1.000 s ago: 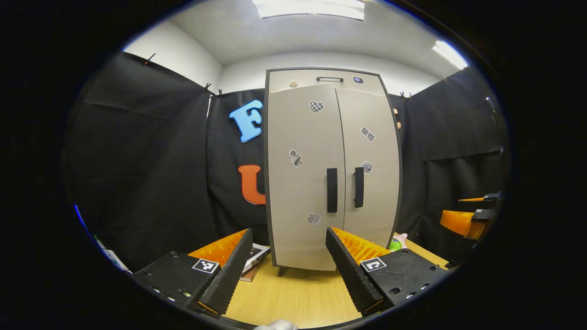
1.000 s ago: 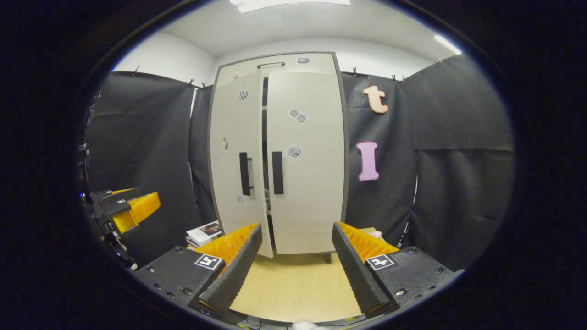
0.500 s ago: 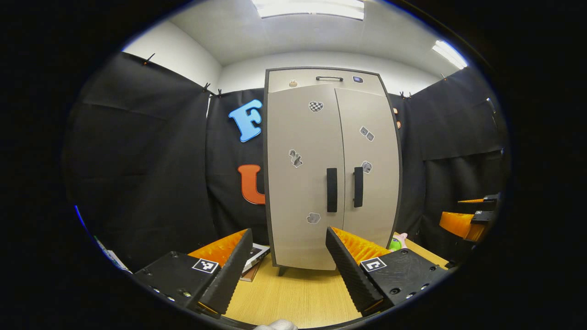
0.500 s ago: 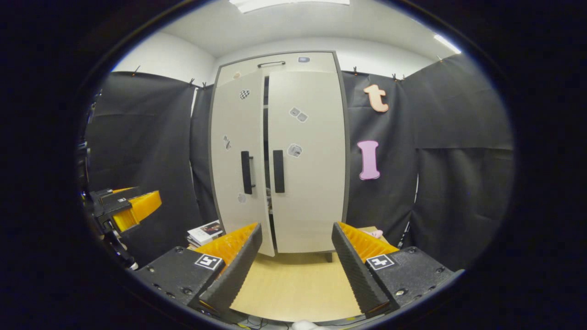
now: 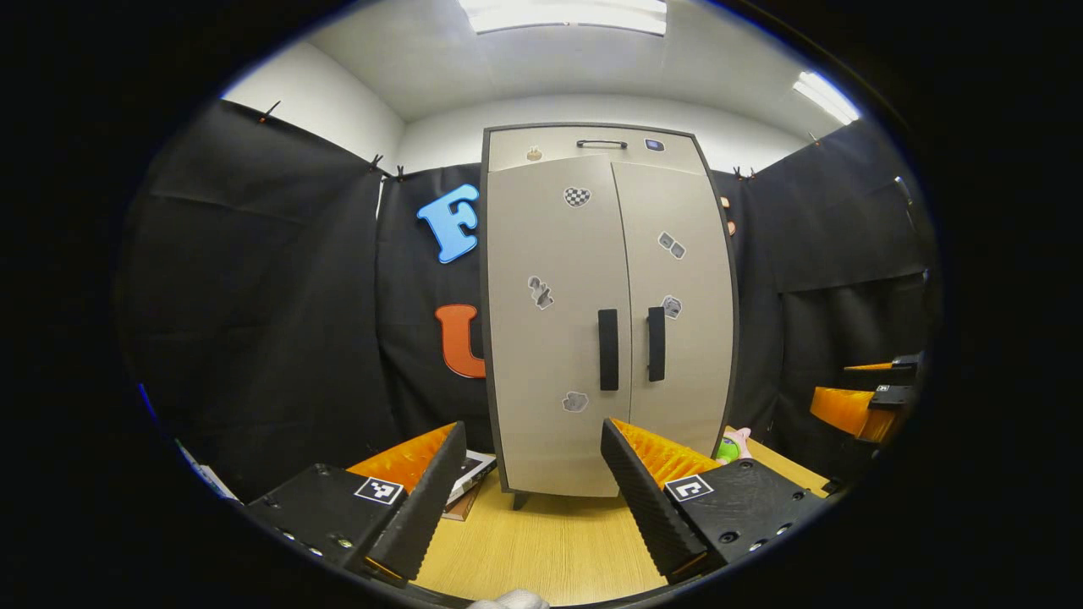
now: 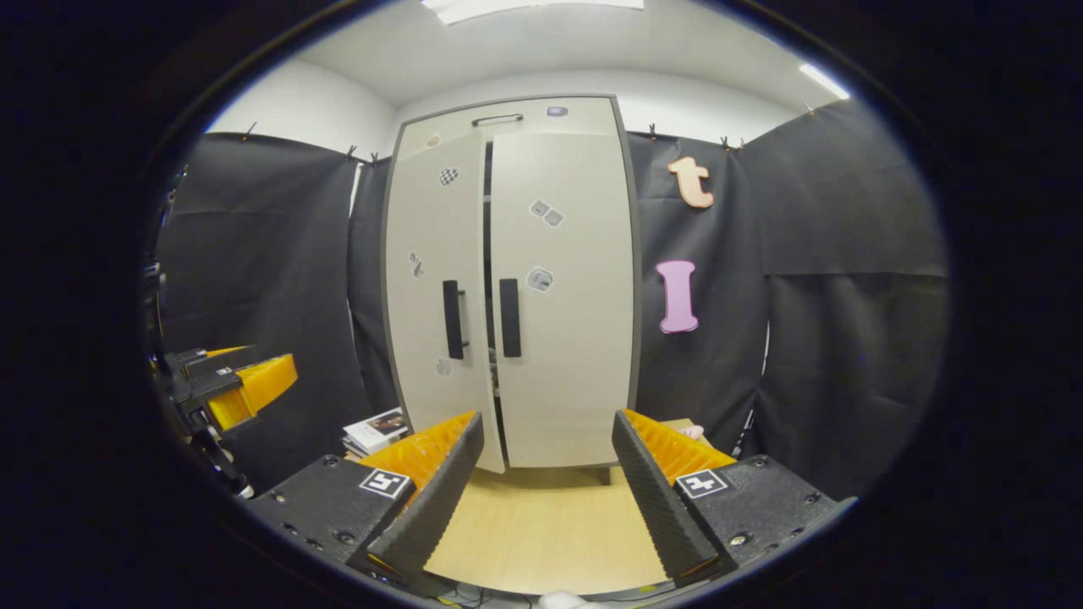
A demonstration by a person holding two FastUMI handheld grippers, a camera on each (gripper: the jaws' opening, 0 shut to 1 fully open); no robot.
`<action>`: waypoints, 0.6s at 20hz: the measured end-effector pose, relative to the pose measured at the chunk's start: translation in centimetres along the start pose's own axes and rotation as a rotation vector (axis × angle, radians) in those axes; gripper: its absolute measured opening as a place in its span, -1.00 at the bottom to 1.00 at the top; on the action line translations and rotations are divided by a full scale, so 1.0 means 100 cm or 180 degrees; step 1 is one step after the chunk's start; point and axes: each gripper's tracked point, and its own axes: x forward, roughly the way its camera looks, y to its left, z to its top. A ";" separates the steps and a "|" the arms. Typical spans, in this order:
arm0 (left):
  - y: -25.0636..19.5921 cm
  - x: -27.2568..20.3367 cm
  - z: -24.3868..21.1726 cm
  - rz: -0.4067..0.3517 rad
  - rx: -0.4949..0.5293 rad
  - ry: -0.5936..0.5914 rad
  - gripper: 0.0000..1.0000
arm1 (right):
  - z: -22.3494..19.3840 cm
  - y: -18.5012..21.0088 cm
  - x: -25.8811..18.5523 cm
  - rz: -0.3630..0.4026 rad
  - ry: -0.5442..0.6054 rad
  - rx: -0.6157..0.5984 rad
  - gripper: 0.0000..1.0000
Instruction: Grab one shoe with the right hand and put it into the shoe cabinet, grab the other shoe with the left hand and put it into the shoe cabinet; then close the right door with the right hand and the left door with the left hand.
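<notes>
left gripper view, own gripper: the left gripper (image 5: 525, 474) hangs above the counter (image 5: 550, 541) with its fingers (image 5: 423, 499) spread wide and nothing between them; it faces the shoe cabinet (image 5: 605, 313) from a little way off, apart from it
left gripper view, cabinet: stands upright on the counter against the black cloth wall; the left door (image 5: 554, 321) and right door (image 5: 681, 313) look drawn together from this angle, their two dark handles (image 5: 608, 349) side by side near the middle seam; small stickers sit on both doors
left gripper view, other things: books (image 5: 470, 478) lie on the counter by the cabinet's lower left corner; a small green and pink toy (image 5: 732, 446) sits by its lower right corner; the right gripper (image 5: 867, 397) shows at the far right edge, well apart from the cabinet
right gripper view, own gripper: the right gripper (image 6: 546, 478) is held over the counter (image 6: 550, 533), fingers (image 6: 656, 499) wide apart and empty, pointed at the shoe cabinet (image 6: 512, 288)
right gripper view, doors: a narrow dark gap runs between the left door (image 6: 436, 296) and the right door (image 6: 563, 296) from top to bottom; the left door's lower edge stands slightly forward, so it is not fully shut
right gripper view, shoes: something pale shows through the gap below the handles, too small to tell what
right gripper view, other things: the left gripper (image 6: 233, 385) shows at the left edge; books (image 6: 376, 430) lie near the cabinet's left foot
</notes>
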 end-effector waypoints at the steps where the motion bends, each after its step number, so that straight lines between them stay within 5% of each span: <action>1: -0.001 0.000 0.001 -0.0008 -0.0004 -0.0001 0.92 | 0.000 -0.001 0.001 0.0000 -0.0006 0.0005 0.97; 12: -0.003 -0.004 -0.002 -0.0013 -0.0005 0.0025 0.92 | -0.004 -0.001 -0.001 0.0003 0.0015 0.0008 0.99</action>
